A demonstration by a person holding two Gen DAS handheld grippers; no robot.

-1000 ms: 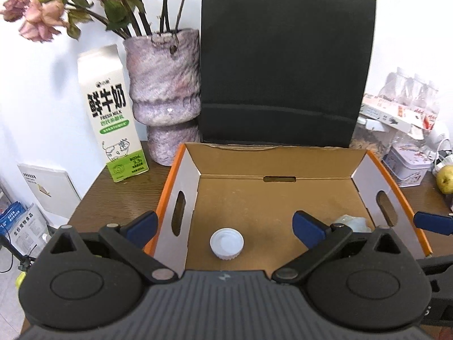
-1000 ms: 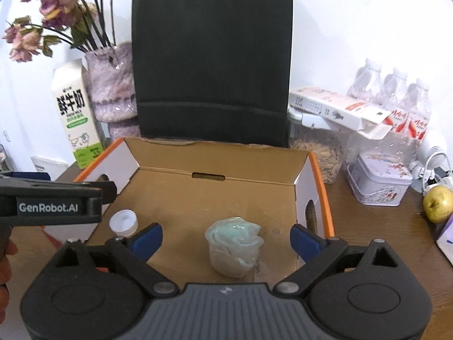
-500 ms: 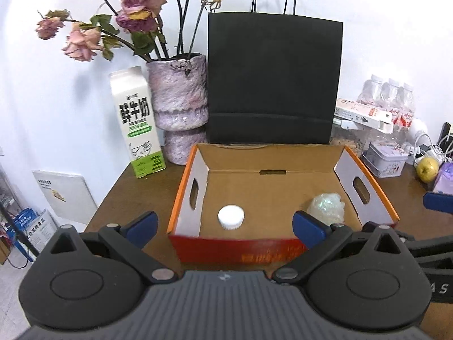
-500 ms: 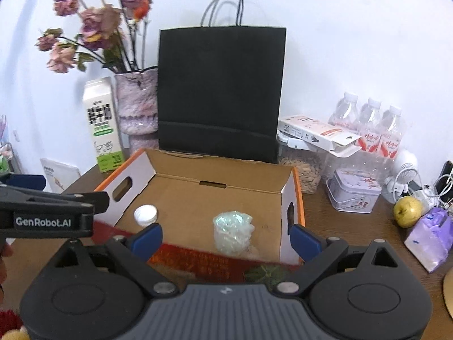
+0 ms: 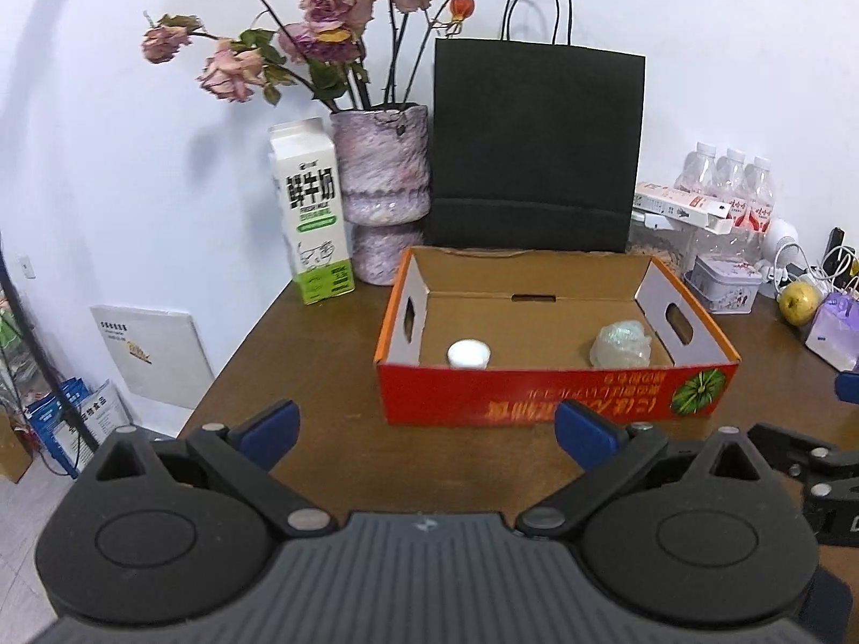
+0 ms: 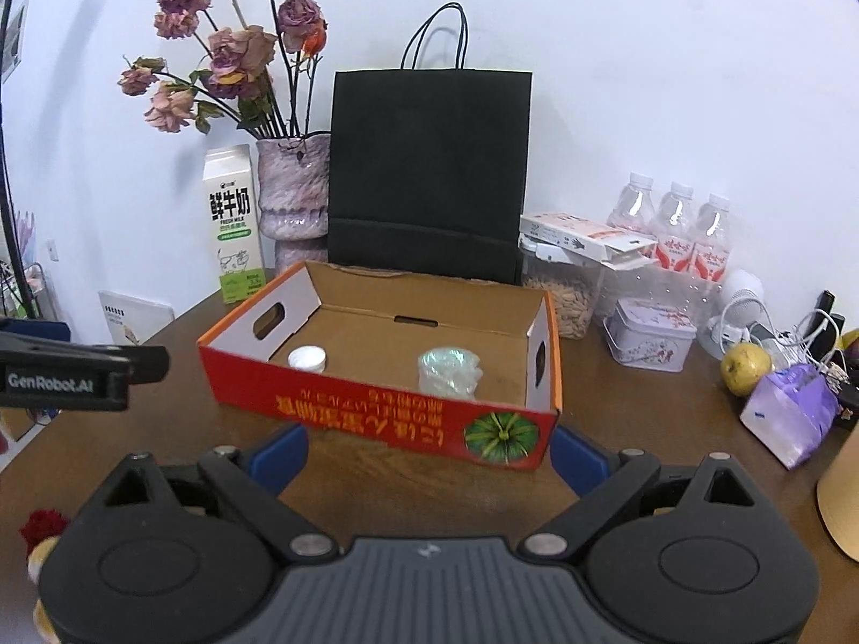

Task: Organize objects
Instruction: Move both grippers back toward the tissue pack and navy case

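An open red and orange cardboard box (image 5: 553, 402) (image 6: 376, 413) sits on the brown table. Inside it lie a white round lid (image 5: 468, 354) (image 6: 306, 358) at the left and a crumpled clear plastic wad (image 5: 621, 344) (image 6: 449, 370) at the right. My left gripper (image 5: 427, 432) is open and empty, held back from the box's front wall. My right gripper (image 6: 429, 453) is open and empty, also just short of the box front. The left gripper's side shows at the left edge of the right wrist view.
Behind the box stand a black paper bag (image 5: 537, 145), a purple vase of dried roses (image 5: 384, 193) and a milk carton (image 5: 314, 214). To the right are water bottles (image 6: 674, 225), a seed jar (image 6: 563, 295), a tin (image 6: 652, 335), a pear (image 6: 743, 367) and a purple pack (image 6: 789, 413).
Both grippers have pulled back and up from inside the box to in front of it. The lid and plastic wad stay in the box.
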